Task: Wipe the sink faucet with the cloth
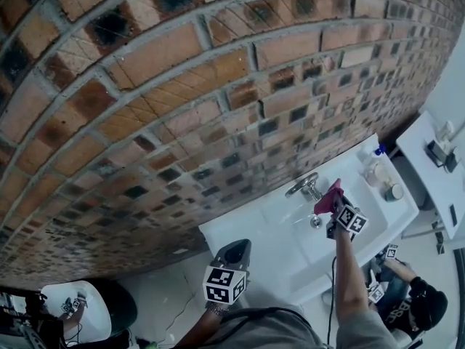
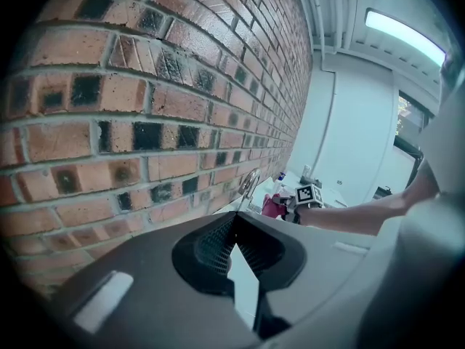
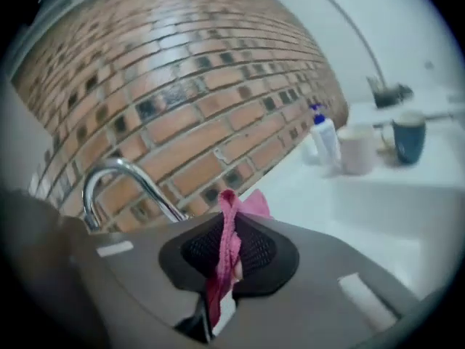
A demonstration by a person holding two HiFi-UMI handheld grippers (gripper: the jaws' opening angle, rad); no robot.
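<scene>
Head view: bright, even light. The brick wall is uniformly lit with no hard shadows, and the white sink below it is near clipping. Strong barrel distortion bows the brick courses toward the edges.

Left gripper view: the ceiling light right of the wall is blown out. Black vignette all round; bricks sharp.

Right gripper view: whole frame soft. The faucet before the wall carries a glare streak. The cloth and blue mug are blurred.

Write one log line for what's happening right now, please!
right gripper: shut on pink cloth, near faucet | left gripper: shut, empty, apart from faucet
</scene>
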